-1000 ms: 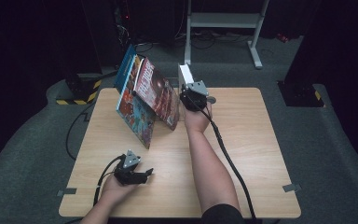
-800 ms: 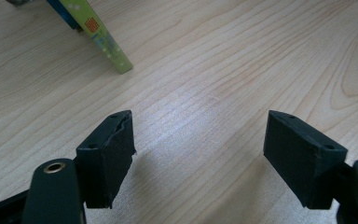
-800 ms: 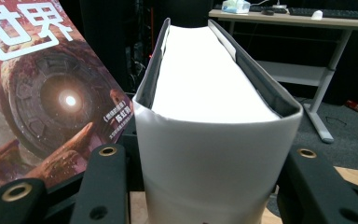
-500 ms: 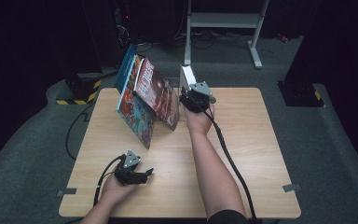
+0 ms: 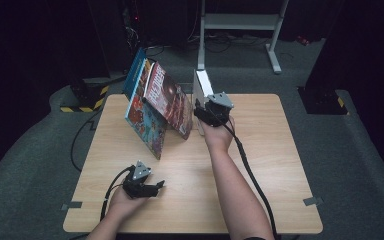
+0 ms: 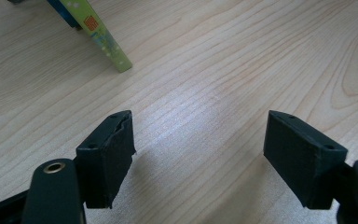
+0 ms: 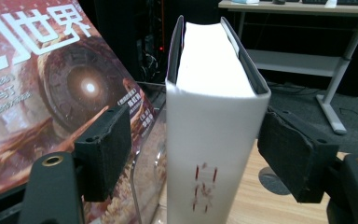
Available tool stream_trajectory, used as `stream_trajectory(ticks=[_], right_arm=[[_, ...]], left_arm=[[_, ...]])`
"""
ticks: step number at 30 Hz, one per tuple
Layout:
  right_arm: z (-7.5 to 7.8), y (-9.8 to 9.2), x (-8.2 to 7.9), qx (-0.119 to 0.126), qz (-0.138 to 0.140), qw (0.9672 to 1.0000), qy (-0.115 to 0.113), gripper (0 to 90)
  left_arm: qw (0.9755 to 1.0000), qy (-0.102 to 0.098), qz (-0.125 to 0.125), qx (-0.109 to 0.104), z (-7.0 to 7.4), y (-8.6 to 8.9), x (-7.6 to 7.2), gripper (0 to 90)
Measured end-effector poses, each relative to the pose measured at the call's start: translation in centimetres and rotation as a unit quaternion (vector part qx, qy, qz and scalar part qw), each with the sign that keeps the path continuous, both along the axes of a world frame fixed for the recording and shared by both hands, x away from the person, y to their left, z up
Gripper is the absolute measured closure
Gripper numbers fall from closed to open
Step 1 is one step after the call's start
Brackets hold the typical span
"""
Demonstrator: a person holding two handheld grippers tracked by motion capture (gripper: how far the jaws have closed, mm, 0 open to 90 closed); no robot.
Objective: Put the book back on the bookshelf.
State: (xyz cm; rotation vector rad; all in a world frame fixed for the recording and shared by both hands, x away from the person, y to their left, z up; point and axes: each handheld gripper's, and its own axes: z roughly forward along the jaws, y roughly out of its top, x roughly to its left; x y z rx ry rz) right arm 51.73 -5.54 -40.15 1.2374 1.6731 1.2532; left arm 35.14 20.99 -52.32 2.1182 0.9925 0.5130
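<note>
White-covered and thick, the hardback book (image 7: 214, 135) stands upright on its bottom edge near the far side of the pale wooden tabletop (image 5: 280, 165), at about 12 o'clock from the person's seat. Its spine faces the right gripper (image 5: 211, 114) and the page block shows on top. The jaws of that gripper have just been opening. In the right gripper view they sit on either side of the spine with a visible gap on both sides, so nothing is clamped.

What worries me: the white book is standing free now, with no visible support on its 3 o'clock side. If a pad clips the spine while the hand pulls away, it could tip over. At about 9 o'clock of it, a stack of glossy illustrated books (image 5: 160, 107) leans at a steep slant, just beside it. A nudge there and the whole lot could slide flat.

Pose-wise, the right forearm stretches straight out toward 12 o'clock, wrist level, with the gripper pointing at the book. The left gripper (image 5: 152, 187) rests low near the front edge at roughly 7 o'clock, jaws spread apart over bare wood with nothing between them. A green book corner (image 6: 114, 58) lies well ahead of it.
</note>
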Motion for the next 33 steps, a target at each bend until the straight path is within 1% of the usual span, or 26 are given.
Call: stream_trajectory(ticks=[3, 5, 8, 10, 11, 14, 15, 17, 18, 20, 21, 23, 24, 26, 28, 31, 32, 33], right_arm=[[-0.3, -0.2, -0.5, -0.002, -0.003, 1.0000, 0.002, 26.7], [-0.4, -0.4, -0.7, -0.001, -0.003, 1.0000, 0.003, 26.9], [-0.6, -0.5, -0.8, 0.002, -0.005, 1.0000, 0.004, 27.9], [-0.5, -0.6, -0.7, 0.003, -0.008, 1.0000, 0.001, 29.6], [-0.5, -0.7, -0.7, 0.008, -0.009, 0.9999, 0.001, 30.8], [-0.2, -0.9, -0.5, 0.010, -0.012, 0.9999, 0.000, 31.0], [0.0, -0.9, -0.2, 0.013, -0.013, 0.9998, 0.003, 31.3], [0.1, -0.9, -0.1, 0.011, -0.013, 0.9999, 0.000, 32.1], [0.3, -0.7, 0.1, 0.008, -0.016, 0.9999, 0.000, 33.4], [0.3, -0.7, 0.2, 0.008, -0.015, 0.9999, 0.001, 34.7], [0.4, -0.6, 0.3, 0.011, -0.020, 0.9997, -0.008, 39.2], [0.5, -0.5, 0.4, 0.007, -0.020, 0.9997, -0.008, 42.1], [0.5, -0.4, 0.3, 0.002, -0.020, 0.9997, -0.013, 43.6], [0.6, -0.2, 0.3, 0.000, -0.021, 0.9996, -0.018, 50.6], [0.6, 0.1, 0.1, -0.001, -0.031, 0.9993, -0.022, 51.9], [0.5, 0.3, 0.0, 0.000, -0.038, 0.9989, -0.026, 52.6], [0.4, 0.4, 0.0, -0.002, -0.042, 0.9987, -0.031, 52.9], [0.1, 0.7, -0.2, -0.003, -0.048, 0.9981, -0.038, 53.1]], left_arm=[[1.0000, -0.001, 0.000, 0.001, 0.0, 0.0, 0.0, 24.7], [1.0000, -0.003, 0.000, 0.003, 0.0, 0.0, 0.0, 24.7], [1.0000, -0.001, -0.001, 0.003, 0.0, 0.0, 0.0, 24.7], [1.0000, 0.000, 0.000, 0.002, 0.0, 0.0, 0.0, 24.7], [1.0000, 0.000, 0.000, 0.001, 0.0, 0.0, 0.0, 24.7], [1.0000, -0.001, -0.001, 0.000, 0.0, 0.0, 0.0, 24.6], [1.0000, -0.001, -0.001, 0.004, 0.0, 0.1, 0.1, 24.7], [1.0000, 0.002, -0.001, 0.000, 0.0, 0.0, 0.0, 24.6], [1.0000, -0.001, -0.001, 0.004, 0.0, 0.0, 0.0, 24.6], [1.0000, -0.002, 0.000, 0.005, 0.0, 0.0, 0.0, 24.7], [1.0000, -0.001, 0.000, 0.005, 0.0, 0.0, 0.1, 24.7], [1.0000, 0.000, -0.002, 0.003, 0.0, 0.0, 0.0, 24.7], [1.0000, 0.000, -0.002, 0.003, 0.0, 0.0, 0.0, 24.7], [1.0000, -0.001, -0.001, 0.004, 0.0, 0.0, 0.1, 24.7], [1.0000, 0.001, -0.001, 0.001, 0.0, 0.0, 0.1, 24.7], [1.0000, 0.002, 0.001, -0.003, 0.0, 0.0, 0.1, 24.7], [1.0000, 0.001, -0.002, 0.001, 0.0, 0.1, 0.1, 24.7], [1.0000, 0.004, -0.001, -0.001, 0.0, 0.0, 0.1, 24.7]])
